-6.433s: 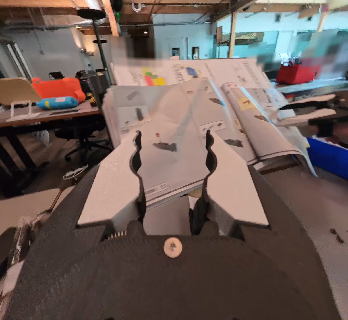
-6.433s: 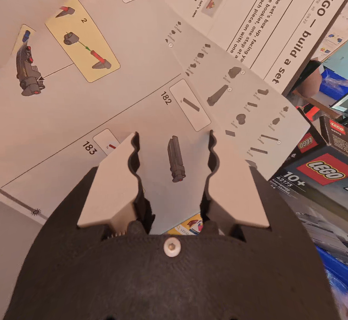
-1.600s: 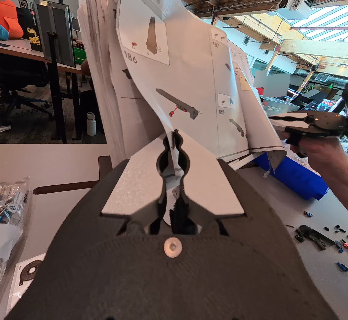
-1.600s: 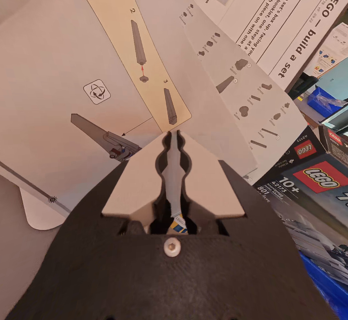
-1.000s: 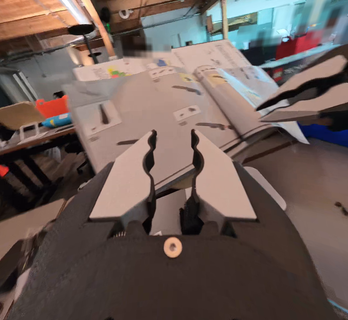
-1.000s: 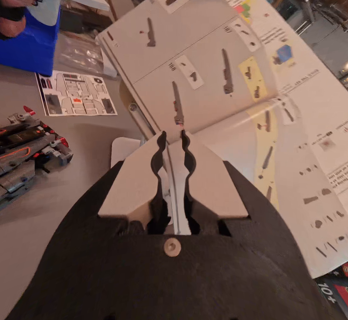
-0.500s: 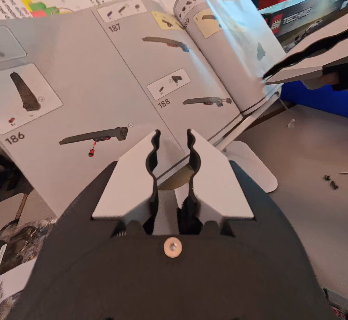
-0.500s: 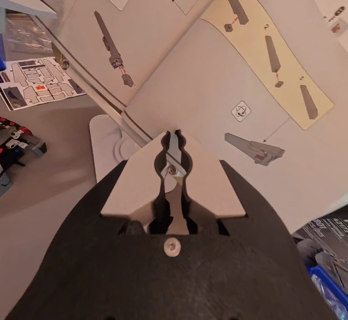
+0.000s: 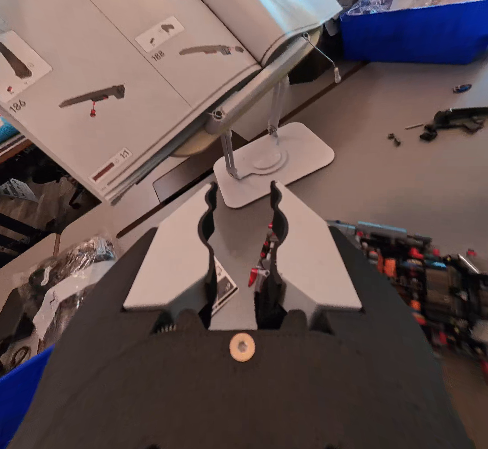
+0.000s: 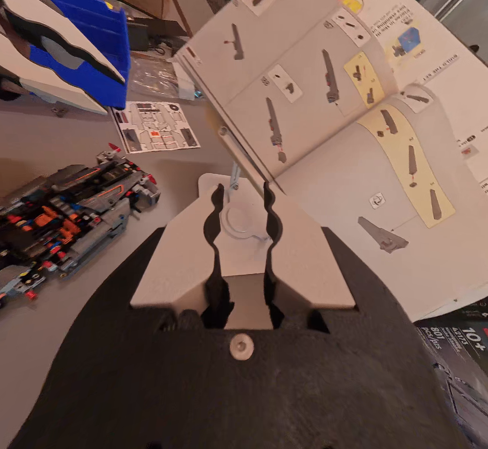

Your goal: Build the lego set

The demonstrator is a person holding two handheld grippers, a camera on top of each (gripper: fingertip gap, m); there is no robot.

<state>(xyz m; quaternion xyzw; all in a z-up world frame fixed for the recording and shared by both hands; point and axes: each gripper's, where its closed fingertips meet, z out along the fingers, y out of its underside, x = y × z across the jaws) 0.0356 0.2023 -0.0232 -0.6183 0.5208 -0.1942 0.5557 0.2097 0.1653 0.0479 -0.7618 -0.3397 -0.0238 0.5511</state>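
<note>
The open instruction booklet (image 9: 111, 48) leans on a grey metal stand (image 9: 274, 161); it also shows in the right wrist view (image 10: 303, 124). The part-built dark grey Lego model (image 10: 66, 212) with orange and red bits lies on the table, at the right of the left wrist view (image 9: 412, 267). My left gripper (image 9: 243, 185) is open and empty above the table before the stand base. My right gripper (image 10: 243, 185) is open and empty over the stand base (image 10: 237, 214). The left gripper (image 10: 115, 97) also shows at the upper left there.
A sticker sheet (image 10: 155, 127) lies by the model. A small dark sub-assembly (image 9: 454, 122) and loose bits lie at the far right. Blue bins (image 9: 412, 29) (image 10: 92, 27), bags of parts (image 9: 66, 264) and a Lego box (image 10: 462, 357) ring the grey table (image 9: 383, 185). The gap from one gripper's tips to the other's is roughly 20 cm. The left gripper is farther from the small dark sub-assembly (image 9: 454, 122), some 40 cm, than the right, some 30 cm.
Both grippers have let go of the booklet pages, opened wider and drawn back from the booklet. The left view has tilted down to the table and the model.
</note>
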